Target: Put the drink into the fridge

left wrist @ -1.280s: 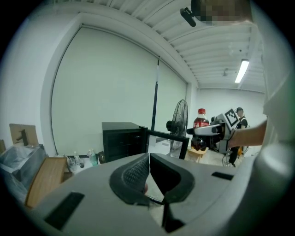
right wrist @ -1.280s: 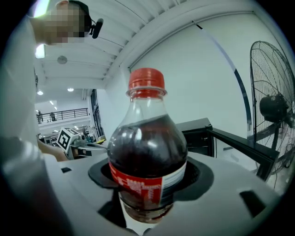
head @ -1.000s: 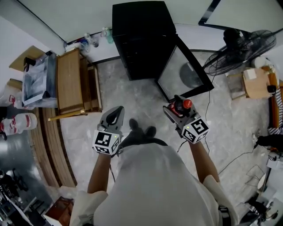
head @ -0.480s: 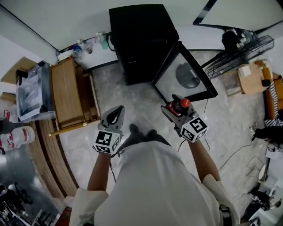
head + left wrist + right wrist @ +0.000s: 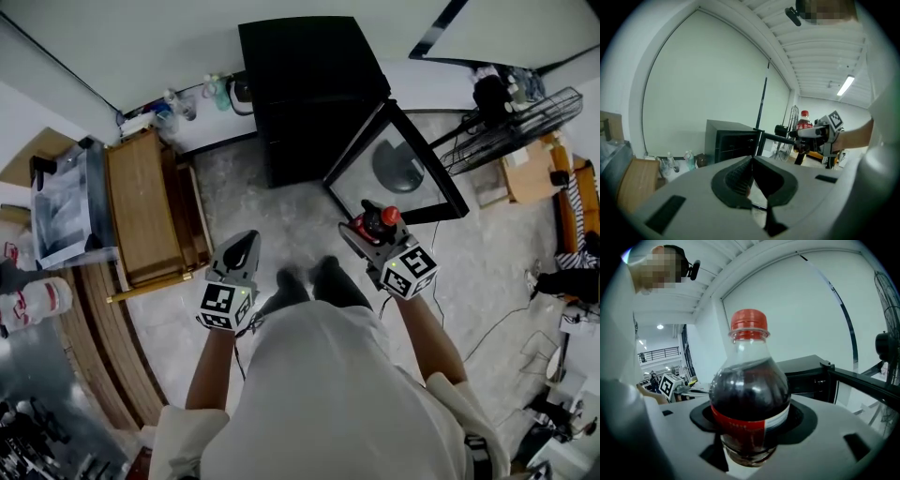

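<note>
**Right claw gripping the drink before the open fridge**

The right claw (image 5: 371, 228) is clamping its jaws on the lower body of the drink (image 5: 750, 401), a cola bottle with a red cap and a red label, and is holding it upright in the air. The left claw (image 5: 244, 249) is carrying nothing, its jaws pressed together (their dark pads are meeting along one line in the left gripper view). Both claws are hanging side by side in front of the person's chest, well apart from each other.

Beneath them, the grey marbled floor (image 5: 272, 202) is spreading out to the walls, and the person's dark shoes (image 5: 314, 278) are standing on it. Ahead, the black fridge (image 5: 309, 80) is standing against the white wall with its glass door (image 5: 398, 167) swung open to the right, just beyond the drink. To the left, a low wooden unit (image 5: 145, 202) is lying along the floor, and a few clear bottles (image 5: 178, 98) are standing by the wall behind it. At the upper right, a floor fan (image 5: 511, 108) is leaning beside cardboard boxes, and thin cables (image 5: 497, 323) are trailing over the tiles.

Since a second ago, the right claw is keeping the same grip; the shoes are sitting further right, and the fan is sliding towards the picture's upper right edge.
</note>
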`<state>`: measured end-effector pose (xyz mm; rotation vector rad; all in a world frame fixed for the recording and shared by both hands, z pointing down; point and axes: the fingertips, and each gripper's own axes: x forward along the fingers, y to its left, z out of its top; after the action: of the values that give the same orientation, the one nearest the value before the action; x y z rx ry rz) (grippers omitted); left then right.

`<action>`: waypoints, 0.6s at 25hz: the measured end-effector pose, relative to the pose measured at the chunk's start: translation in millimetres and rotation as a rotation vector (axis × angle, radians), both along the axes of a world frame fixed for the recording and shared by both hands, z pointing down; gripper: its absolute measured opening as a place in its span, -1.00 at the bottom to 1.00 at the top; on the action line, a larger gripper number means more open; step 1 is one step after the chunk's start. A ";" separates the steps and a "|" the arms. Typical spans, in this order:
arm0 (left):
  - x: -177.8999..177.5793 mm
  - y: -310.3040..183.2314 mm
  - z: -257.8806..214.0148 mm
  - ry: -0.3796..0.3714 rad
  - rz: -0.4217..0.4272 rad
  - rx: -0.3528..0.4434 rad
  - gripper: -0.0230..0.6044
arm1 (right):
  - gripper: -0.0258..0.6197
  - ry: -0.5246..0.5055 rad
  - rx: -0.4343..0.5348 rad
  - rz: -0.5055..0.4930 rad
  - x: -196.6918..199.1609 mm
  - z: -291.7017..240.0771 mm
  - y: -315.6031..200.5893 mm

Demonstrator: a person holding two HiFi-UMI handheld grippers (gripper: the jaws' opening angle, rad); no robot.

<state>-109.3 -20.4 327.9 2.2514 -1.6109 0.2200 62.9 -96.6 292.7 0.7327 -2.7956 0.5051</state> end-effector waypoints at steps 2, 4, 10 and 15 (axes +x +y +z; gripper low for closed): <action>-5.8 -4.0 3.8 0.013 -0.019 -0.009 -0.90 | 0.01 0.006 -0.003 -0.007 -4.9 0.7 -7.9; -9.1 -10.1 6.1 0.019 -0.034 -0.016 -0.90 | 0.01 0.013 0.000 -0.022 -9.9 0.8 -18.2; -11.7 -40.2 11.2 0.024 -0.079 -0.024 -0.90 | 0.01 0.026 0.008 -0.085 -23.8 8.8 -57.4; -15.8 -77.8 17.4 0.029 -0.121 -0.022 -0.90 | 0.01 0.044 0.013 -0.136 -40.7 26.3 -98.3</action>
<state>-125.1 -98.2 345.3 2.1220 -1.7146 0.1721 22.2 -195.0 319.0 0.5447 -2.7856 0.4416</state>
